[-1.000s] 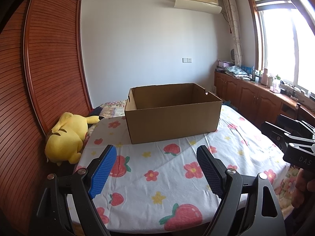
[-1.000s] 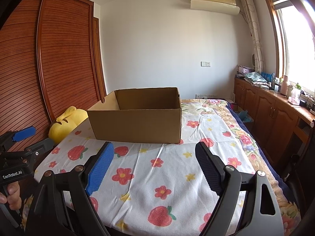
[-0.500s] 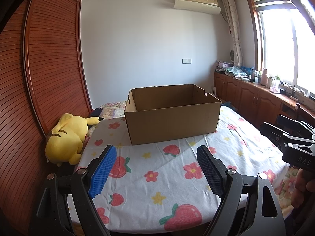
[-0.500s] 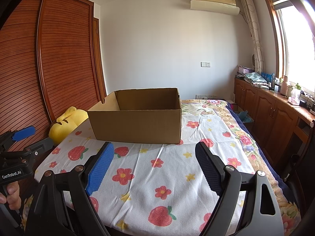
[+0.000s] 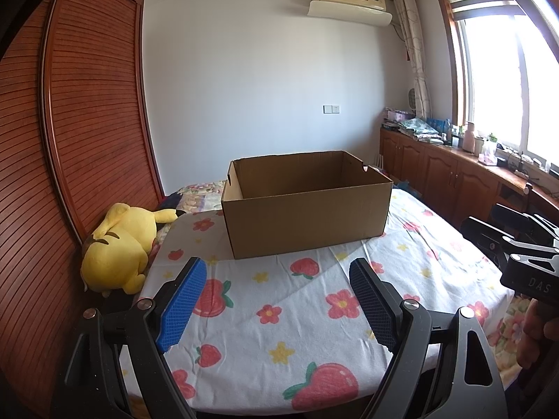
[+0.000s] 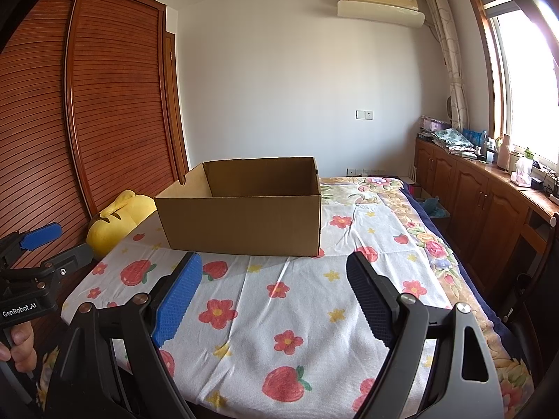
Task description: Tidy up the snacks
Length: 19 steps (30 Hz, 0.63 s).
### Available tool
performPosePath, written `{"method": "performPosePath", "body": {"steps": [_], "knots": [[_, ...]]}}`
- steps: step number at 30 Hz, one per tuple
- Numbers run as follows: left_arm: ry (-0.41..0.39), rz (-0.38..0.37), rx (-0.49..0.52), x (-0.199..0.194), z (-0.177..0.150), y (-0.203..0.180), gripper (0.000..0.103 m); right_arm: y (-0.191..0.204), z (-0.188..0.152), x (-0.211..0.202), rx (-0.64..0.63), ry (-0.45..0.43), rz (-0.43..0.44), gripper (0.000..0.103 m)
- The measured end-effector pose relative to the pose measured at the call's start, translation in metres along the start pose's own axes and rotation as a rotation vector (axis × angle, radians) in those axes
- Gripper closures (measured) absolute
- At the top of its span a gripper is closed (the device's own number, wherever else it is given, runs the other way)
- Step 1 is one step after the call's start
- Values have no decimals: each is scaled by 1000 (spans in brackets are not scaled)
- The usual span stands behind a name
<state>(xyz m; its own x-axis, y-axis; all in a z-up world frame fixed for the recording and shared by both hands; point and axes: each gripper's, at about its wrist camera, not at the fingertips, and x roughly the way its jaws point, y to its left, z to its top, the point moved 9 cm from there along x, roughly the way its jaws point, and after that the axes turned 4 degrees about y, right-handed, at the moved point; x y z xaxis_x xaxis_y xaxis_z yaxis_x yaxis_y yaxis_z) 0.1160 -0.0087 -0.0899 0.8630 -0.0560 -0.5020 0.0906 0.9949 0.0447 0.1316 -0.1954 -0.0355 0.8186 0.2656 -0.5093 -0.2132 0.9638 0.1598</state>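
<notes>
An open brown cardboard box [image 5: 307, 213] [image 6: 244, 223] stands on a white cloth with strawberries and flowers [image 5: 279, 310] [image 6: 279, 300] spread over the bed. Its floor is hidden and I see no snacks. My left gripper [image 5: 276, 279] hovers open over the cloth's near part, short of the box, nothing between its blue pads. My right gripper [image 6: 274, 276] is open too, likewise short of the box and empty. Each gripper shows at the edge of the other's view, held by a hand [image 6: 17, 345].
A yellow plush toy [image 5: 118, 248] [image 6: 115, 220] lies at the bed's left edge against a slatted wooden wardrobe [image 5: 87, 139]. Wooden cabinets [image 6: 489, 202] with clutter on top run under the window on the right. A floral bedspread [image 6: 401, 192] extends behind the box.
</notes>
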Motion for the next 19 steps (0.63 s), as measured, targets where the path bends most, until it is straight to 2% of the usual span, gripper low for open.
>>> {"method": "performPosePath", "body": {"steps": [19], "knots": [[-1,0,-1,-1,0,-1,17,0,2,-1,3,2,3,18]]}}
